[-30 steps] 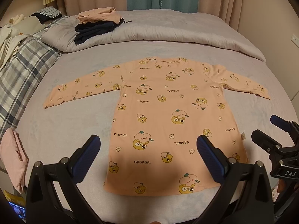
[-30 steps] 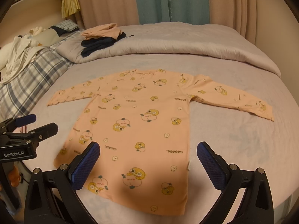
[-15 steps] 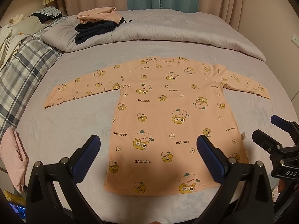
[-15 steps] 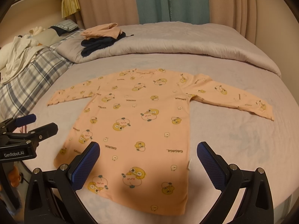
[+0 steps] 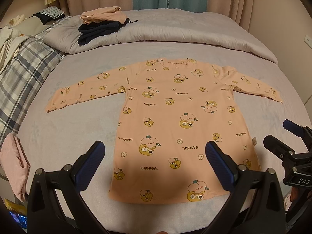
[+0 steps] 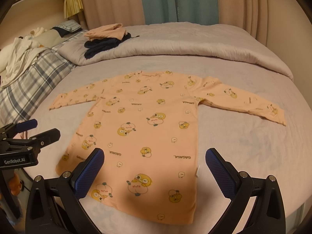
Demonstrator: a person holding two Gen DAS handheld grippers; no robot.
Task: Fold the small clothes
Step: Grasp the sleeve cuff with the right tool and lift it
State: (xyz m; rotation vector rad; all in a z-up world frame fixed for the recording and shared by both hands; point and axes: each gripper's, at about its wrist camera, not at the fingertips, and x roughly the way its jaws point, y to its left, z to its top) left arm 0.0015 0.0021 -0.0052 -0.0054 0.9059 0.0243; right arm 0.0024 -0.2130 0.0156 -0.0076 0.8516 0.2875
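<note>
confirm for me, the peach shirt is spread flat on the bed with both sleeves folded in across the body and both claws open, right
Not quite. The peach shirt lies flat on the bed, and the left claw and right claw are open, but both sleeves are stretched straight out to the sides, not folded in. The left wrist view shows it.

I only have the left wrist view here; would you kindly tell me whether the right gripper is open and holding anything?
Observer: The right gripper is open, its blue pads spread wide above the peach shirt, with nothing between them.
Operator: Thank you. How does my left gripper look from that side?
Observer: The left gripper hangs open beside the shirt's lower edge, on the side toward the plaid blanket, not touching the fabric.
</note>
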